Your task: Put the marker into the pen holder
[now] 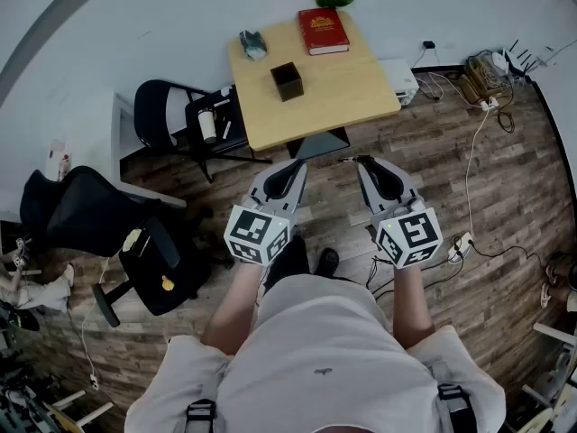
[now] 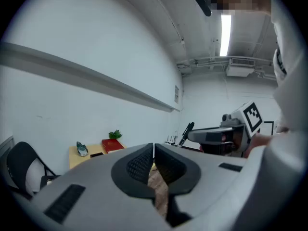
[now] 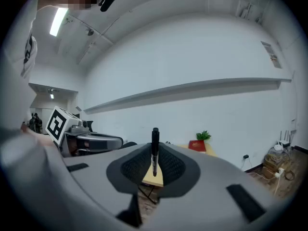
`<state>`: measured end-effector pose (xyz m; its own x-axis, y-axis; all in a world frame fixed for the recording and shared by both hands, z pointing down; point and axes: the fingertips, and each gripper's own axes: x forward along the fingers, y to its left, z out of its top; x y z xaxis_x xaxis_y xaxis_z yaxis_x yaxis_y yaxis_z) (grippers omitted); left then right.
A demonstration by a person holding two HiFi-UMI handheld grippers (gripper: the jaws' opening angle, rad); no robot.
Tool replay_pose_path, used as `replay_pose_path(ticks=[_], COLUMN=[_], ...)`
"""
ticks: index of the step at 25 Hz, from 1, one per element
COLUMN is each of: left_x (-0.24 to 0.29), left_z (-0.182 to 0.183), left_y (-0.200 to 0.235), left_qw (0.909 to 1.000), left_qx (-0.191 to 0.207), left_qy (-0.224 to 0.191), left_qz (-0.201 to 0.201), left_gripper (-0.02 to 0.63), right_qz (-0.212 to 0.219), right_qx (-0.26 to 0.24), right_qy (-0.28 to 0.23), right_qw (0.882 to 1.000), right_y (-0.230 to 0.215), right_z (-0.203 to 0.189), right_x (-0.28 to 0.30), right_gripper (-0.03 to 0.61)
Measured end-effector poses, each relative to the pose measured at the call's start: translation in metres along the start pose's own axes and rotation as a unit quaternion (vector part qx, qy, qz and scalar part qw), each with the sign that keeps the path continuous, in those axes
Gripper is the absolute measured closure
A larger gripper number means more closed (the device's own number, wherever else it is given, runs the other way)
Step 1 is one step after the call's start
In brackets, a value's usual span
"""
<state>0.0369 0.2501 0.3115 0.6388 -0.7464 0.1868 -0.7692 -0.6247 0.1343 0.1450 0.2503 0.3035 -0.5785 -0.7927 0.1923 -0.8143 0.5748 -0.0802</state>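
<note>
1. The marker (image 3: 155, 148) is pinched upright in our right gripper (image 3: 154, 165), jaws clamped on it.
2. What's left: reach the pen holder (image 1: 287, 80) on the table (image 1: 347, 93), well ahead of us, and drop it in.
3. Our left gripper (image 2: 153, 153) is closed and empty. The red book (image 1: 323, 31) and chair (image 1: 171, 115) don't look like they're blocking anything.

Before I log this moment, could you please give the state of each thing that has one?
left gripper: shut, empty
right gripper: shut on marker
marker: clamped between the jaws
pen holder: upright on table
book: closed, lying flat
</note>
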Motion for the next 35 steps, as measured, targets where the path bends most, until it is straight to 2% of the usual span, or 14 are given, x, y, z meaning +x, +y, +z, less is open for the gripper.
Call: replay_pose_path(ticks=[15,26,35], left_x=[-0.010,-0.008,0.020], left_z=[-0.001,-0.006,0.000], left_y=[-0.016,-0.001,0.034], left_qw=[0.9997,0.9994,0.9995], left_qx=[0.009,0.015,0.020], left_qy=[-0.006,0.007,0.011], left_qz=[0.023,0.030,0.021], left_gripper=[0.604,0.604,0.604], right_qz=[0.015,0.014,-0.001], right_qx=[0.000,0.016,0.013], right_qy=[0.000,0.000,0.009], right_qw=[1.000,1.000,1.000], right_y=[0.000,-0.009,-0.029], right_z=[-0.010,-0.012,-0.003], right_x=[-0.025,-0.012,0.025], right_gripper=[0.535,0.535,0.535])
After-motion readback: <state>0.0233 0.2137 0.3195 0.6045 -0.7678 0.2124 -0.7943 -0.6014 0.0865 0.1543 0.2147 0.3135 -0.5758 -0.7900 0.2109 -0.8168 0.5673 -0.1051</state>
